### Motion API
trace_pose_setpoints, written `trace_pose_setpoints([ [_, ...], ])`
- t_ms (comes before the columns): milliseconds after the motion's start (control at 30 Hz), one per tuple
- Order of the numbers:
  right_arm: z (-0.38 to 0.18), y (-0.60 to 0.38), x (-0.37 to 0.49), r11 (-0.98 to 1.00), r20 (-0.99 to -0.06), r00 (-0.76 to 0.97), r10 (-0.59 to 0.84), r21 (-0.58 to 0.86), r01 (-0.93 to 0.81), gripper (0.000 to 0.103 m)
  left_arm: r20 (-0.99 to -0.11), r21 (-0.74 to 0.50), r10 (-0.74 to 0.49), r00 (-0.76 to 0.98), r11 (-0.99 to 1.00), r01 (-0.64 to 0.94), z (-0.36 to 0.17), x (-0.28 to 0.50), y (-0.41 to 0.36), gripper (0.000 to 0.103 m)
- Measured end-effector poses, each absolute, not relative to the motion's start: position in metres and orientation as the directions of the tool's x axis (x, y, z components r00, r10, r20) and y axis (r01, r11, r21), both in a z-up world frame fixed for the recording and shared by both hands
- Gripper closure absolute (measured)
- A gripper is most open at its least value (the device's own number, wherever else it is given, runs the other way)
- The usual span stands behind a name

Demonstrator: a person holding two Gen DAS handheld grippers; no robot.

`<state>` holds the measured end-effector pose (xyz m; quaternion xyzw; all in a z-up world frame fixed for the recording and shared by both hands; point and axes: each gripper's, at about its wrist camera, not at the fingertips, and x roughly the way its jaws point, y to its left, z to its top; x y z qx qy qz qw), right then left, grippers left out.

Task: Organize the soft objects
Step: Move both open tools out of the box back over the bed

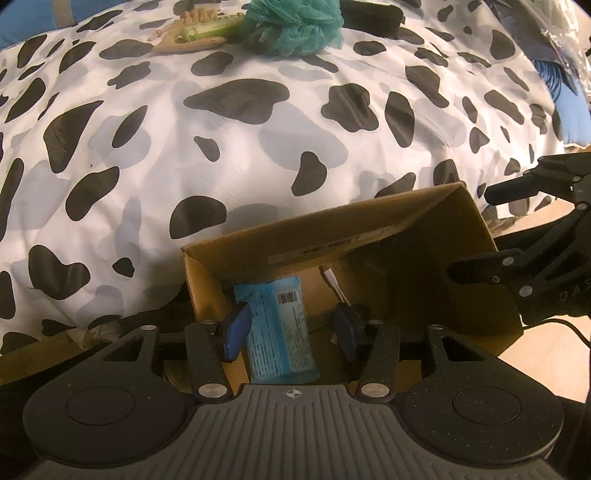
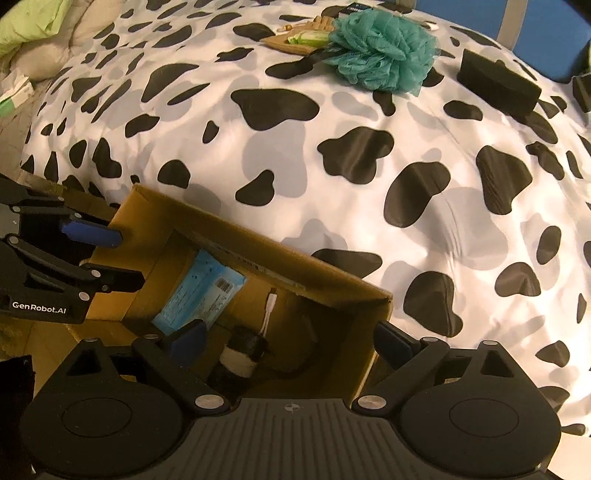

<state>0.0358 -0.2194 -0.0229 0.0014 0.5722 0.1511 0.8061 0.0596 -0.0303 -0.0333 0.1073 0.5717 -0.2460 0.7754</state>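
Note:
An open cardboard box (image 1: 369, 229) (image 2: 258, 258) stands against a bed with a cow-print cover (image 2: 369, 184). On the box floor lie a light blue packet (image 1: 280, 332) (image 2: 201, 291), a white cable (image 2: 269, 306) and a dark roll with a white band (image 2: 236, 362). My left gripper (image 1: 291, 332) (image 2: 129, 258) hangs over the box's left side, open, with the packet below its blue pads (image 1: 236, 332) and not pressed. My right gripper (image 2: 291, 339) (image 1: 472, 232) stands wide open above the roll, one finger inside the box and one outside its right wall.
At the bed's far side lie a teal bath pouf (image 1: 295, 26) (image 2: 380, 51), a tan wooden item with a green packet (image 2: 306, 37) and a black block (image 2: 498, 85). A green pillow (image 2: 29, 22) is at the far left. Floor shows to the box's right (image 1: 546, 350).

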Motion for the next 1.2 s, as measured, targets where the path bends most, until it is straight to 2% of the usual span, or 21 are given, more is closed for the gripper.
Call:
trace_pose_setpoints([
  [467,-0.004,-0.236,0.041,0.977,-0.871,0.446,0.206,0.155,-0.149,0.006,-0.89,-0.147,-0.322,0.321,0.872,0.468,-0.018,0.063,-0.024,0.054],
  [567,0.001,-0.237,0.042,0.985,-0.856,0.491,0.161,0.109,-0.133,0.0,-0.886,-0.136,-0.313,0.343,0.881,0.453,-0.016,0.065,-0.023,0.054],
  [733,0.01,-0.242,0.043,0.993,-0.824,0.555,0.113,0.068,-0.101,0.0,-0.879,-0.102,-0.288,0.381,0.893,0.438,-0.014,0.067,-0.024,0.054],
  [1067,0.019,-0.253,0.045,0.989,-0.794,0.59,0.148,0.135,-0.066,0.0,-0.875,-0.111,-0.292,0.386,0.897,0.427,-0.013,0.069,-0.024,0.054],
  [1200,0.024,-0.258,0.046,0.995,-0.782,0.617,0.091,0.094,-0.028,0.0,-0.875,-0.11,-0.293,0.385,0.895,0.432,-0.012,0.069,-0.025,0.054],
])
